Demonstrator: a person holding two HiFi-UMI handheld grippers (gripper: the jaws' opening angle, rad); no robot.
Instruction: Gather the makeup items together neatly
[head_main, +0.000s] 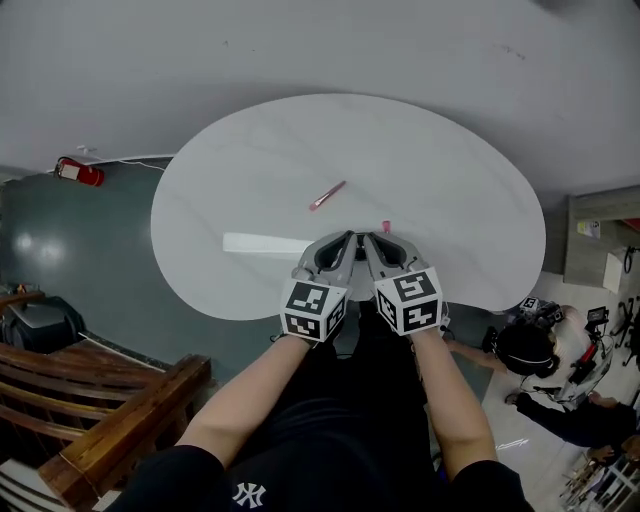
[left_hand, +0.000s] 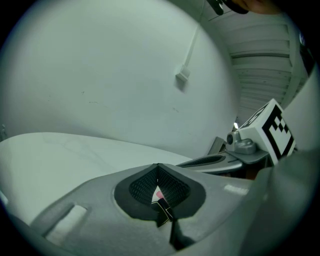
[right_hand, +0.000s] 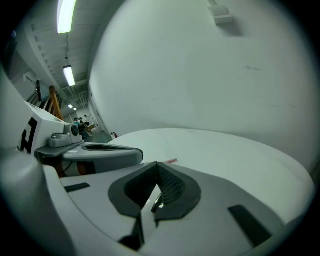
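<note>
Lying near the middle of the head view: one slim pink makeup stick (head_main: 327, 195), slantwise on the round white table (head_main: 250, 150), well apart from the other items.

Below and left of it: one flat white rectangular strip (head_main: 262, 243), level across the frame, its right end meeting the left gripper (head_main: 349, 238).

One small pink piece (head_main: 386, 227), just above the tip of the right gripper (head_main: 372, 238); whether it is gripped or resting on the table cannot be told.

Both grippers: side by side at the table's near edge, lower centre of frame, tips close together, marker cubes toward the camera.

Left gripper: jaws clenched tip to tip in its own view. A small pink-and-black thing (left_hand: 160, 197) shows in the slit behind the tips; held or merely seen through, undetermined.

Right gripper: jaws clenched, tips meeting. A glint shows in the slit, unidentified. The slim pink makeup stick is visible beyond on the tabletop.

Surroundings: grey-green floor (head_main: 90, 250); red fire extinguisher (head_main: 78, 172), upper left; brown wooden bench (head_main: 100, 400), lower left; a person (head_main: 560, 400), low at lower right.
</note>
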